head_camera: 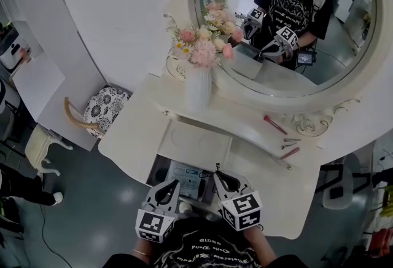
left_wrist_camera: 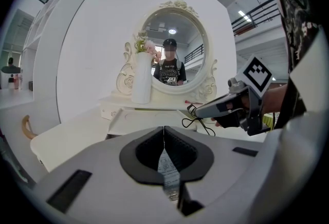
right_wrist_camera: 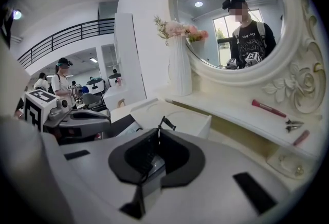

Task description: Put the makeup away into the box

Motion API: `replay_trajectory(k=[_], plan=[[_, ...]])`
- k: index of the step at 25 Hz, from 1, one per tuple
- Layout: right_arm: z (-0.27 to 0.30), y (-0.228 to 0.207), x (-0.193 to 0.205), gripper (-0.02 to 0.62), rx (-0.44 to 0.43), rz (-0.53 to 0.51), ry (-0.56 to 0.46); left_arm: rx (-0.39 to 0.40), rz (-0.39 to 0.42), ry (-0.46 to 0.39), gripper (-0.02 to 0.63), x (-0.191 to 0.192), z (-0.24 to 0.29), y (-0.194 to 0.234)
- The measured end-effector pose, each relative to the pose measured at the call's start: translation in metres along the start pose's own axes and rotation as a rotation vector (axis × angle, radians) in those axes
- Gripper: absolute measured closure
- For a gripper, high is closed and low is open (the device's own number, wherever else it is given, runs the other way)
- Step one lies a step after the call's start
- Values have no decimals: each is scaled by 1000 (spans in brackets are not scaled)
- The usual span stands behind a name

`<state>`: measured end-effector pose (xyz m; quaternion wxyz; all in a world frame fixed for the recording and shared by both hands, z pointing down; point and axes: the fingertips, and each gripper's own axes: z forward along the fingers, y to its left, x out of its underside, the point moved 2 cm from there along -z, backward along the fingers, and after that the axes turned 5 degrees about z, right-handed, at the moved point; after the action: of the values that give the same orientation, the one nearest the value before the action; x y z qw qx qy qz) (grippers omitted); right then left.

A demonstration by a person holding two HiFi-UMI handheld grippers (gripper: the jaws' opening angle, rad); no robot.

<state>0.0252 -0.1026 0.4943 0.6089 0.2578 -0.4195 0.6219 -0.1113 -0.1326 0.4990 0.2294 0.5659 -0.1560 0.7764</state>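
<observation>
On the white vanity's shelf lie a red-tipped makeup stick (head_camera: 275, 124) (right_wrist_camera: 268, 108), metal tweezers (head_camera: 291, 141) (right_wrist_camera: 293, 124) and a pink stick (head_camera: 290, 153) (right_wrist_camera: 301, 137). The box (head_camera: 161, 169) is an open compartment in the tabletop with its white lid (head_camera: 195, 142) (right_wrist_camera: 190, 120) raised. My right gripper (head_camera: 217, 169) (right_wrist_camera: 158, 130) hovers at the box's near right edge, shut on a thin black wiry item (right_wrist_camera: 165, 125) (left_wrist_camera: 198, 121). My left gripper (head_camera: 176, 182) (left_wrist_camera: 164, 129) is beside it over the box's near edge, jaws together, nothing seen held.
A white vase (head_camera: 198, 90) of pink flowers stands on the shelf left of the round mirror (head_camera: 295, 45). A patterned chair (head_camera: 101, 110) sits left of the vanity. A small dish (right_wrist_camera: 292, 165) rests at the right end of the tabletop.
</observation>
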Motion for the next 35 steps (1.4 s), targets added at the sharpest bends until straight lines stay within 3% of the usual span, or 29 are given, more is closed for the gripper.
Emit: replay_trajectory(k=[19, 35], plan=[[5, 26, 17, 572, -55, -12, 55, 41, 13, 20, 589, 3, 3, 1], [9, 30, 32, 572, -52, -19, 116, 61, 24, 20, 589, 3, 8, 1]])
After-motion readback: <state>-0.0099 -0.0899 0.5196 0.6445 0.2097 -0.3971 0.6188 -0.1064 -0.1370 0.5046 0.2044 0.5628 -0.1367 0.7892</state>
